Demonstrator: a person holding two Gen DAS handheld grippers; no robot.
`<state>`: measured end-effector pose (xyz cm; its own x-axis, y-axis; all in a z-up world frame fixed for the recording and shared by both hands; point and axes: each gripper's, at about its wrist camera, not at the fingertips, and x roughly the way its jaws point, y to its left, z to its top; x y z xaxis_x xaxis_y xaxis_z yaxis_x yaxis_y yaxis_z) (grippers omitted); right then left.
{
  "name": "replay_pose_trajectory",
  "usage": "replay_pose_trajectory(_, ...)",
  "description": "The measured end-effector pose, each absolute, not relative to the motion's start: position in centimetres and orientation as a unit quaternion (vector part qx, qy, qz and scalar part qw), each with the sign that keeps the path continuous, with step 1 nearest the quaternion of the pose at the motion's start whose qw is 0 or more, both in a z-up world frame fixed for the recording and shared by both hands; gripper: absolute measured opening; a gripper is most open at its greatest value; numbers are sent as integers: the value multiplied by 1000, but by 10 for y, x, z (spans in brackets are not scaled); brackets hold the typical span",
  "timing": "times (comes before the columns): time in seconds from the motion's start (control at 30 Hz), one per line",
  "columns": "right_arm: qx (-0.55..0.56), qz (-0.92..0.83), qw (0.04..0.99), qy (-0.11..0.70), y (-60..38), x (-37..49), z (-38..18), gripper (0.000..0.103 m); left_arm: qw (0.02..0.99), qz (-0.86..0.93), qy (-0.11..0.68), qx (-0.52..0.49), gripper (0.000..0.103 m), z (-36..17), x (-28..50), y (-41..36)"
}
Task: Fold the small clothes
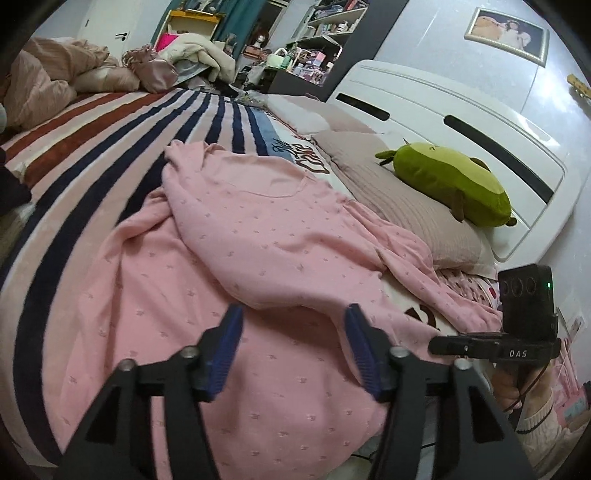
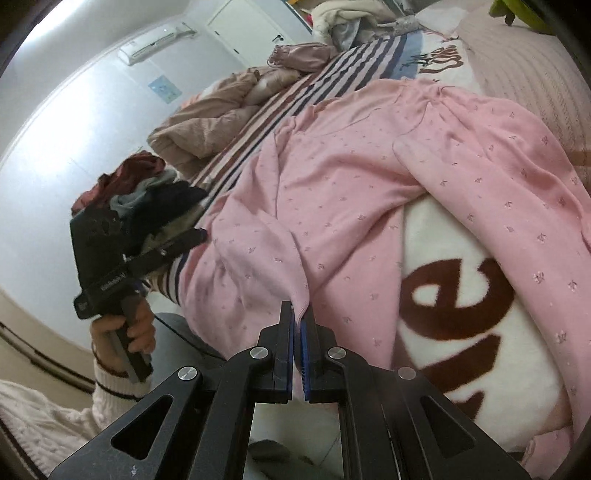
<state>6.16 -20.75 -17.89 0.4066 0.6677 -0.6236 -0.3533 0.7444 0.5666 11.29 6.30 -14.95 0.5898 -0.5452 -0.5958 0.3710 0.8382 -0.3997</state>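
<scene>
Bright, wall glare, fisheye-warped edges

Striped blanket (image 1: 110, 155) left of the pink garment (image 1: 258, 229) is wide open. Right side's blocked: pillow (image 1: 399, 206) and green plush (image 1: 454, 184) against the headboard (image 1: 443, 107).

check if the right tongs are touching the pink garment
Touching. The right wrist view shows the right tongs shut on a pinched fold of the pink garment at its edge.

White headboard (image 1: 454, 110), framed picture (image 1: 506, 33) on pale wall, cluttered shelves (image 1: 314, 40), wall air conditioner (image 2: 159, 40)
</scene>
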Motion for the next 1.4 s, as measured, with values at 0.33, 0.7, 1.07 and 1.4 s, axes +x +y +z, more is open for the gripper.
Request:
replay_pose_trajectory(0.33, 151, 286, 840, 436, -215, 70, -155, 0, 849, -321, 397, -135, 63, -165, 118, 51)
replay_pose_trajectory(0.7, 138, 277, 821, 479, -214, 52, -192, 37, 853, -305, 406, -122, 63, -173, 113, 46)
replay_pose_trajectory(1.07, 109, 304, 799, 507, -186, 17, -209, 1, 866, -282, 395, -123, 63, -165, 104, 60)
replay_pose_trajectory(1.4, 172, 206, 872, 409, -241, 7, -174, 43, 906, -244, 335, -84, 79, -124, 89, 63)
